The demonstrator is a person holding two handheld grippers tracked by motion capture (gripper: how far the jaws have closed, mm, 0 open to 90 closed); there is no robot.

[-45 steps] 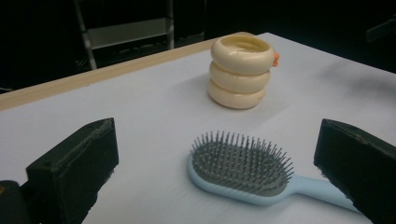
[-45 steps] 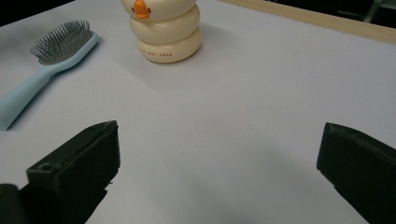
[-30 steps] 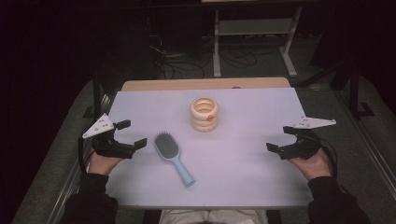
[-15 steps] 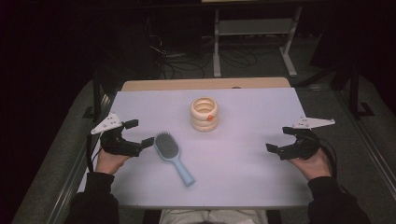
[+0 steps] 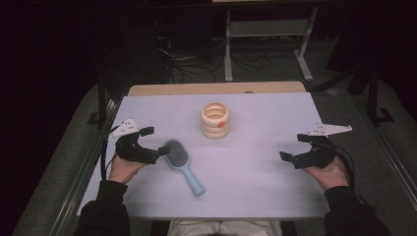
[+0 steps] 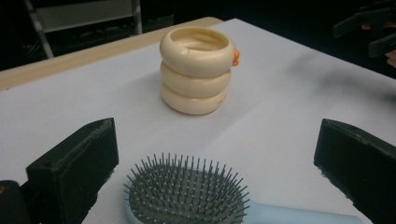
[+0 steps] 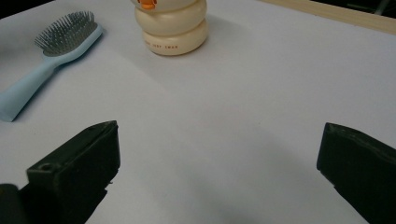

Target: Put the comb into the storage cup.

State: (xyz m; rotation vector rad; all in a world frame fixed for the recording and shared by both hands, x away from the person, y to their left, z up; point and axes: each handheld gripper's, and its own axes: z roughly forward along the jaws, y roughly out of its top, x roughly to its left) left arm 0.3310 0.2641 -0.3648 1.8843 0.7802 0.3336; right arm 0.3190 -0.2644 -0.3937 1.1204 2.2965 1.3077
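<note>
While spread, left tool (image 5: 153, 140) flanks hairbrush (image 6: 187, 198) bristles | right tool (image 5: 292, 148) spread | orange beak (image 7: 147, 4) faces right tool's camera

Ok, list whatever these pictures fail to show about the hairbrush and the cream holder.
- Hairbrush: in the left gripper view the bottom edge cuts off its blue handle.
- Cream holder: in the right gripper view the top edge cuts off its upper part; the print on its lowest ring is too small to read.
- Inside of the holder: in the high view, too small to tell whether it holds anything.
</note>
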